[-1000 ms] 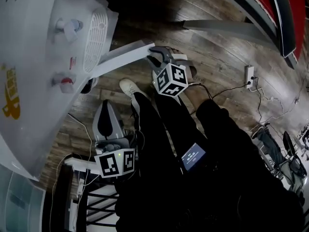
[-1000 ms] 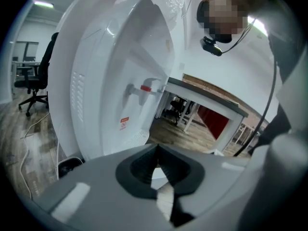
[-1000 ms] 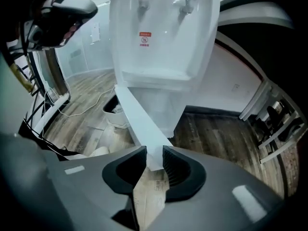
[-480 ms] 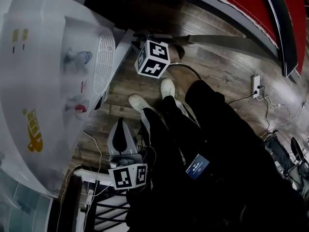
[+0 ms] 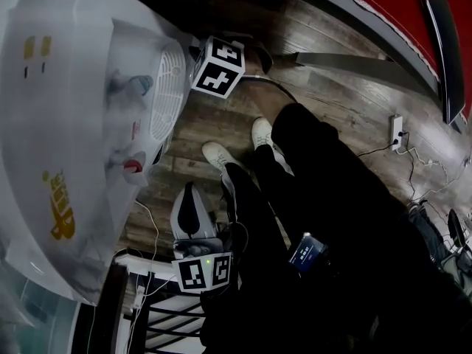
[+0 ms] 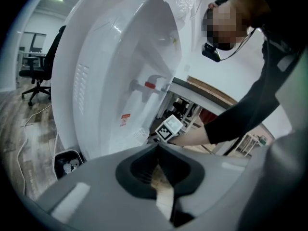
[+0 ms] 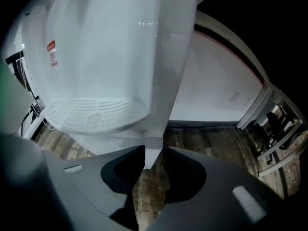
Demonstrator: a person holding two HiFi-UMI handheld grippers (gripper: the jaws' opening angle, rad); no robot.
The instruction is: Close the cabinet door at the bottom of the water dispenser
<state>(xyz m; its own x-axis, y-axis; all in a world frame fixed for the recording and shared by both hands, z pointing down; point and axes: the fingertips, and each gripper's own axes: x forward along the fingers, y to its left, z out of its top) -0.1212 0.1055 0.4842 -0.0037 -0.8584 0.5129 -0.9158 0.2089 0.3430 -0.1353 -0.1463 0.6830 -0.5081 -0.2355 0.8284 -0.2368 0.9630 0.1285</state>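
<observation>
The white water dispenser (image 5: 74, 124) fills the left of the head view, with its round drip grille (image 5: 166, 94) facing me. The bottom cabinet door (image 7: 166, 81) is swung in close to the dispenser's body. My right gripper (image 5: 199, 50) sits at the door's edge under its marker cube (image 5: 218, 66). In the right gripper view the door's white lower edge lies between the jaws of that gripper (image 7: 153, 153), which are opening and do not clamp it. My left gripper (image 5: 188, 190) hangs lower down beside the dispenser, shut and empty (image 6: 158, 148).
The person's white shoes (image 5: 220, 153) and dark legs stand on the wood floor between the grippers. A power strip (image 5: 397, 133) with cables lies at the right. A small black box (image 6: 67, 161) sits by the dispenser's foot. A white rack (image 5: 147, 316) is at the bottom left.
The right gripper has swept left to the dispenser, taking the door's edge with it. The door went from standing wide open to lying near the body. The left gripper stayed put.
</observation>
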